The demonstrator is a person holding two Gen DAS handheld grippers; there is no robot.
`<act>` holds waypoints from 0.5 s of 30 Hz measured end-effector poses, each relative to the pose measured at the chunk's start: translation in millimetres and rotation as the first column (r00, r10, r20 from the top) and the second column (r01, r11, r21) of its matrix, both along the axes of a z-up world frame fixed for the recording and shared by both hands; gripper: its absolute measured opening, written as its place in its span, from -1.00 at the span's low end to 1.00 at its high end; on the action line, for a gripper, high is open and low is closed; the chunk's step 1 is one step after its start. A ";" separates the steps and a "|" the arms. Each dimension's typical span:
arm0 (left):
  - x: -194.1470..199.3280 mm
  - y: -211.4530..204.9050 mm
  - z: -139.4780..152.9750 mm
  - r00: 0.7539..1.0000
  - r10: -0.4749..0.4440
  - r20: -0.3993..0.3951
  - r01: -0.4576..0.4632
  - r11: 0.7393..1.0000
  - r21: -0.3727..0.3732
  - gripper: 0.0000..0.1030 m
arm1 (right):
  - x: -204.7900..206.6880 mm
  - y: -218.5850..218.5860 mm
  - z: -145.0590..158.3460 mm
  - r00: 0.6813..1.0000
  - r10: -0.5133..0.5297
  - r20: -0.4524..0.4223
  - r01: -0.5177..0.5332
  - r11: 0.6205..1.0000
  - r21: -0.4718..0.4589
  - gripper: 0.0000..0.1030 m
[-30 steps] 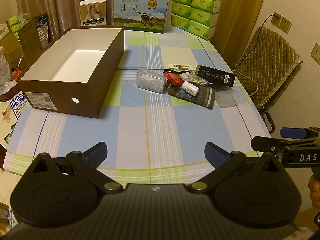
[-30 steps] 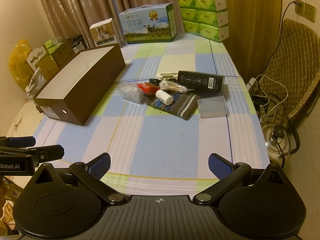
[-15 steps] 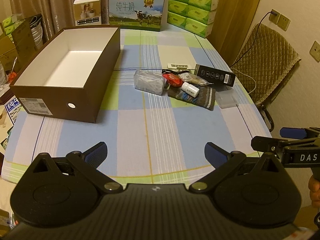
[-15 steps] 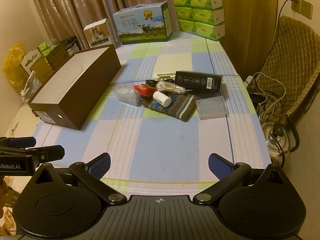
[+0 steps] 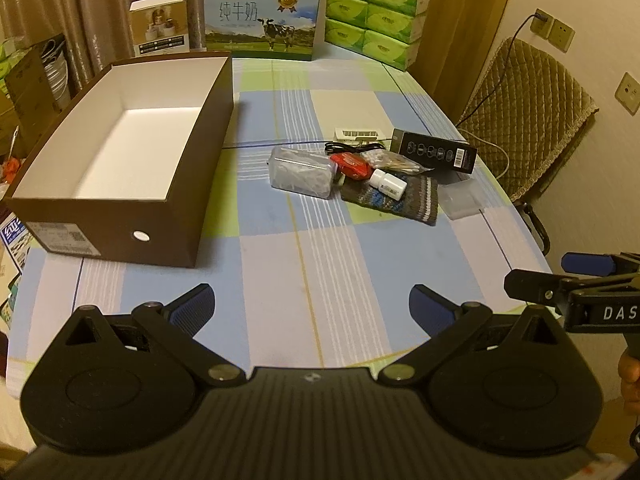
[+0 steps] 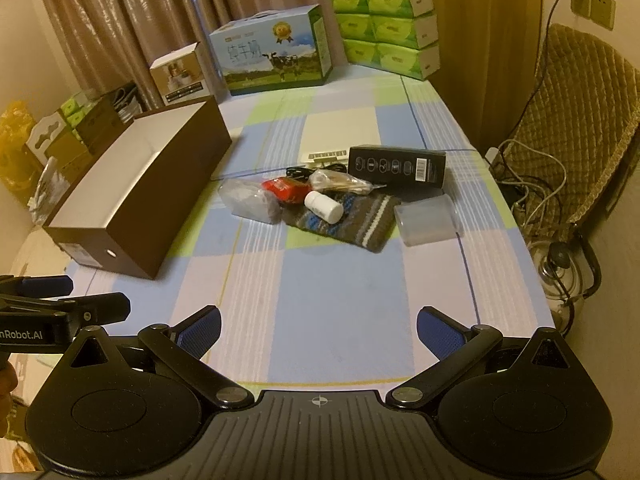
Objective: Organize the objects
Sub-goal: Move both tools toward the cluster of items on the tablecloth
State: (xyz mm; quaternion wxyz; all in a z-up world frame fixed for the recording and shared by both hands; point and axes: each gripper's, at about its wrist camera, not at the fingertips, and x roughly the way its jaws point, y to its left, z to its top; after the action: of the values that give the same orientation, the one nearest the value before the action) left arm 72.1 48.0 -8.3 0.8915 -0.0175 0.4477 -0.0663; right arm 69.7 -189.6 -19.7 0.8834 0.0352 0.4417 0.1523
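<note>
Clutter waiting to be organized lies mid-desk, well beyond both grippers: the left gripper point(image 5: 311, 304) and right gripper point(image 6: 318, 326) hover spread wide and empty over the checked desk point(image 5: 280, 272). Nearest is a soft knitted pouch point(image 6: 346, 220), best pinched at an edge, with a light, likely slippery white bottle point(image 6: 324, 207) resting on it. Farther back sits a rigid black carton point(image 6: 396, 166), and to the left an empty brown box point(image 5: 120, 144).

Both grippers, left point(image 5: 312, 310) and right point(image 6: 318, 326), have matte black ribbed bodies, two round discs, triangular cut-outs, silver pivot screws and blue ribbed finger pads point(image 5: 192, 308), with white "DAS" and "nRobot.AI" lettering on their sides.
</note>
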 end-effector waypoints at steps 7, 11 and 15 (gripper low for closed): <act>21.3 10.8 -2.0 0.999 -0.051 -0.005 0.051 0.999 0.011 0.98 | 7.6 8.4 -4.1 0.998 -0.061 -0.009 0.062 0.998 0.014 0.97; 32.4 15.4 -3.7 0.996 -0.088 -0.003 0.088 0.996 0.016 0.98 | 9.8 13.1 -7.6 0.994 -0.106 -0.016 0.107 0.994 0.013 0.97; 43.1 18.3 -6.7 0.992 -0.127 -0.005 0.127 0.992 0.026 0.98 | 11.4 14.7 -11.6 0.988 -0.154 -0.026 0.154 0.988 0.022 0.97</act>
State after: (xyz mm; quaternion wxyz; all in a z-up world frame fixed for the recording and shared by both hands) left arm 115.3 66.3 -15.1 0.8848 0.0226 0.4505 -0.1171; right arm 81.1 -174.8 -31.3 0.8867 0.0816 0.4463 0.0885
